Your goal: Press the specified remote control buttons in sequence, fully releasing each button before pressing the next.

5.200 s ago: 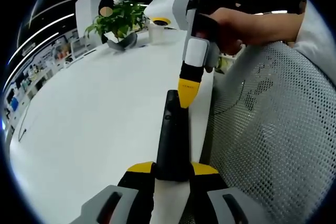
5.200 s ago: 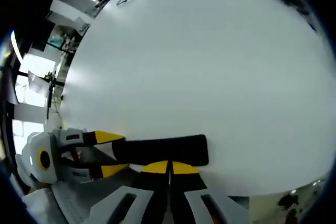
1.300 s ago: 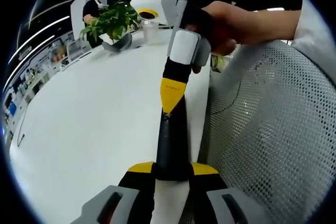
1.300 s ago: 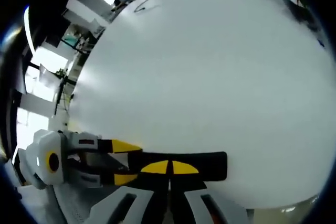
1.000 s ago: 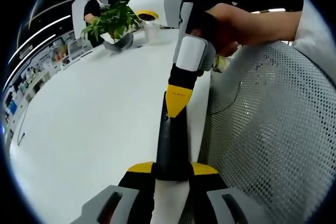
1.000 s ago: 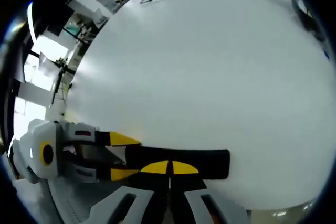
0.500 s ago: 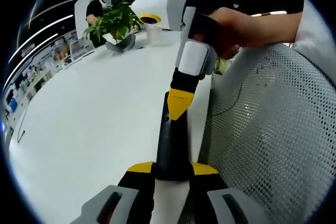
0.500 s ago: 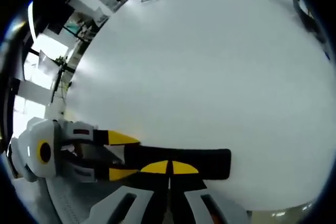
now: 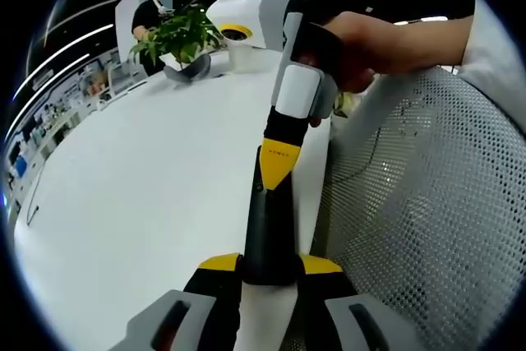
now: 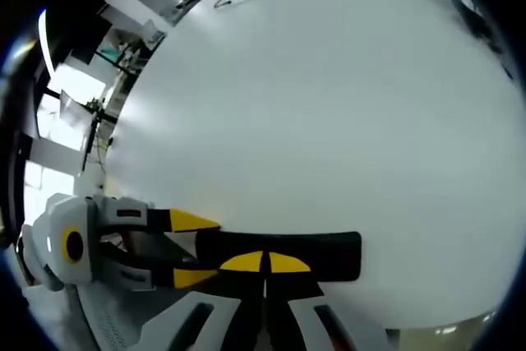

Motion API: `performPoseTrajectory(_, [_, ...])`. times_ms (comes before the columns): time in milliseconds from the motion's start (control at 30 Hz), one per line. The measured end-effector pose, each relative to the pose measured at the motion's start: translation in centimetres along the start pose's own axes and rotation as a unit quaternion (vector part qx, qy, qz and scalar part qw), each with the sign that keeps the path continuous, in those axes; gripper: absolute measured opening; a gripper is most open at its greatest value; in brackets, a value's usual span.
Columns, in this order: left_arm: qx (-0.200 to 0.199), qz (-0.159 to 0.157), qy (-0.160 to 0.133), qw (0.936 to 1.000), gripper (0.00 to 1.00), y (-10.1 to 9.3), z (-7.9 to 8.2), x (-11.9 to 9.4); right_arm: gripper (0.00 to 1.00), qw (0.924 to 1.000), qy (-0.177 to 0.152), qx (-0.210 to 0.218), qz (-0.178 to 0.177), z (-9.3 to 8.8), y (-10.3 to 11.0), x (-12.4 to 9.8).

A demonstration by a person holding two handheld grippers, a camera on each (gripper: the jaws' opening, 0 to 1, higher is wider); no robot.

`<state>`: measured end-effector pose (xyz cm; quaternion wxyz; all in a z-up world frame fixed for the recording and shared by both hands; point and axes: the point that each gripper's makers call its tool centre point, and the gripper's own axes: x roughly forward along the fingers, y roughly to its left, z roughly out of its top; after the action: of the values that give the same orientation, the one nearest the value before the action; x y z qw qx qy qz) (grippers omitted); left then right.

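Remote control (image 9: 267,228) clamped in left hand-held gripper (image 9: 269,265) — right hand-held gripper (image 9: 278,166) touching it.

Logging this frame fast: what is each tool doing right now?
Left tool: shut on the black remote control, clamping its near end.
Right tool: shut, yellow tips together on the remote's button face.
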<state>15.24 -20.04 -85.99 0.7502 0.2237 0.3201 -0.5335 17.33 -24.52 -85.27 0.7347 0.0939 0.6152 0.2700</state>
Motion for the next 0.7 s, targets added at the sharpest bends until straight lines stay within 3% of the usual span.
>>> performPoseTrajectory(267, [-0.006, 0.004, -0.001, 1.0000, 0.24, 0.05, 0.07, 0.11, 0.00, 0.9999, 0.010, -0.009, -0.005, 0.00, 0.23, 0.04])
performPoseTrajectory(367, [-0.004, 0.004, -0.001, 1.0000, 0.24, 0.06, 0.08, 0.13, 0.00, 0.9998, 0.009, 0.017, 0.007, 0.11, 0.09, -0.15])
performPoseTrajectory(500, [-0.004, 0.004, -0.002, 1.0000, 0.24, 0.05, 0.09, 0.13, 0.00, 0.9998, 0.000, 0.020, 0.005, 0.19, 0.06, -0.54])
performPoseTrajectory(700, [-0.003, 0.004, -0.001, 1.0000, 0.24, 0.02, 0.10, 0.12, 0.00, 0.9997, 0.019, 0.014, -0.007, -0.54, -0.01, -0.42])
